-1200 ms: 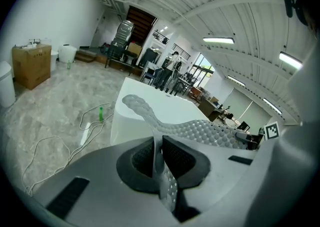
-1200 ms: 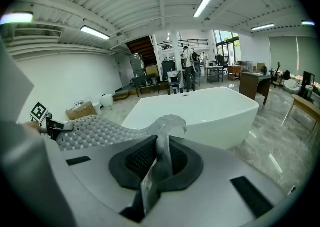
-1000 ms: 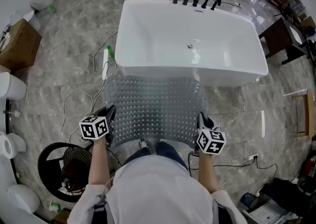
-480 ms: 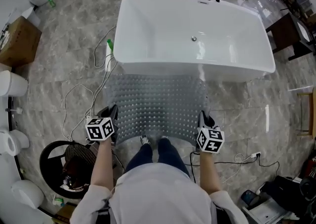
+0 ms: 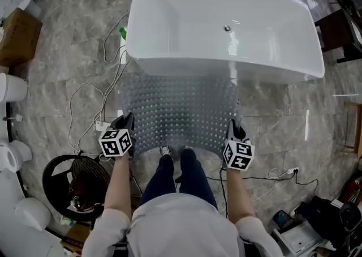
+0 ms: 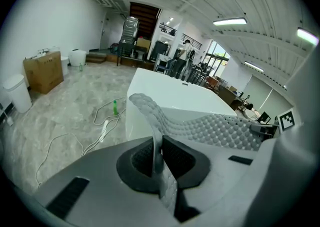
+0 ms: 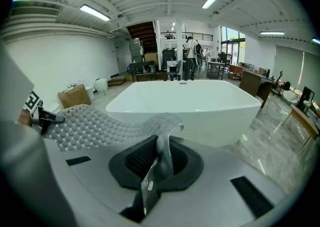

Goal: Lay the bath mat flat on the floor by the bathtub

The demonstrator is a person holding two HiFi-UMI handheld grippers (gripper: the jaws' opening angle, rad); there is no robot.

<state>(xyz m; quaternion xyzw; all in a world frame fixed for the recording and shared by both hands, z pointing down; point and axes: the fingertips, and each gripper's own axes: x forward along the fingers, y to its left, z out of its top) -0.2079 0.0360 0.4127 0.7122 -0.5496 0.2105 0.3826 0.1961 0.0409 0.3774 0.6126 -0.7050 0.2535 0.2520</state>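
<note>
A clear, bubble-textured bath mat (image 5: pixel 178 111) hangs stretched between my two grippers in front of the white bathtub (image 5: pixel 220 24). My left gripper (image 5: pixel 125 125) is shut on the mat's near left corner, and the mat edge (image 6: pixel 157 146) runs up between its jaws. At the near right corner my right gripper (image 5: pixel 233 131) is shut on the mat too, with the mat (image 7: pixel 162 153) pinched between its pads. The mat's far edge reaches the tub's side wall. Whether that edge rests on the floor I cannot tell.
White cables (image 5: pixel 90 103) and a green bottle (image 5: pixel 122 33) lie on the marble floor left of the tub. A black round stand (image 5: pixel 73 185) sits at lower left, a cardboard box (image 5: pixel 17 35) at far left. The person's feet (image 5: pixel 172 151) stand under the mat's near edge.
Both grippers have sunk lower with the mat still held, and the mat hangs closer to the floor. The tub now sits higher and larger in the head view.
</note>
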